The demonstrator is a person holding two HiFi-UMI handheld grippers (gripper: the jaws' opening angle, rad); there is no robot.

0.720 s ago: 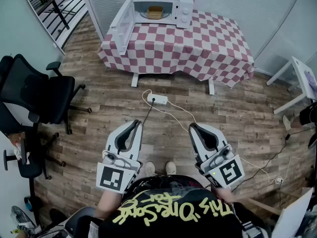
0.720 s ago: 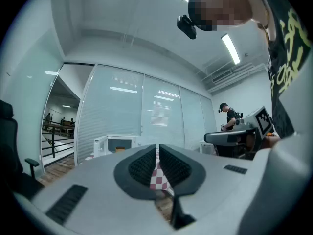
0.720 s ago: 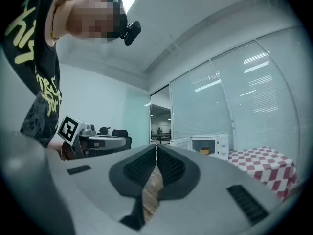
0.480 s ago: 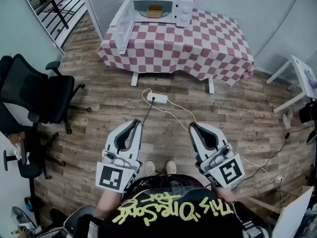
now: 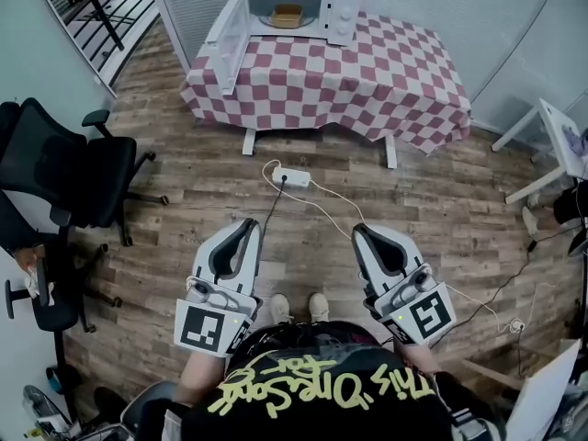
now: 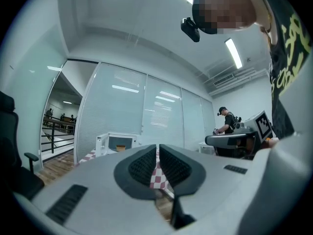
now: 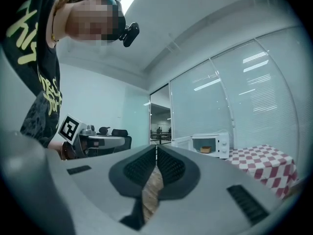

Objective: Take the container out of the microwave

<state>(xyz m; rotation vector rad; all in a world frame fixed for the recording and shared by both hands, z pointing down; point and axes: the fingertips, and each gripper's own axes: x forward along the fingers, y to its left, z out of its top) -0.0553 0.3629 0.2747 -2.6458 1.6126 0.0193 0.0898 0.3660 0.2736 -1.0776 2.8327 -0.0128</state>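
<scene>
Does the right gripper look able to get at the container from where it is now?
Probably not yet: the right gripper is shut and far back across the floor from the table. Nothing blocks the way, though; the microwave door stands open with the container in plain view.

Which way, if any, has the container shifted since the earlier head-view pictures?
No. The container still sits in the middle of the open microwave cavity, as before.

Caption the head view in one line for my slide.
Left gripper and right gripper, shut, face the open microwave with the container inside.
</scene>
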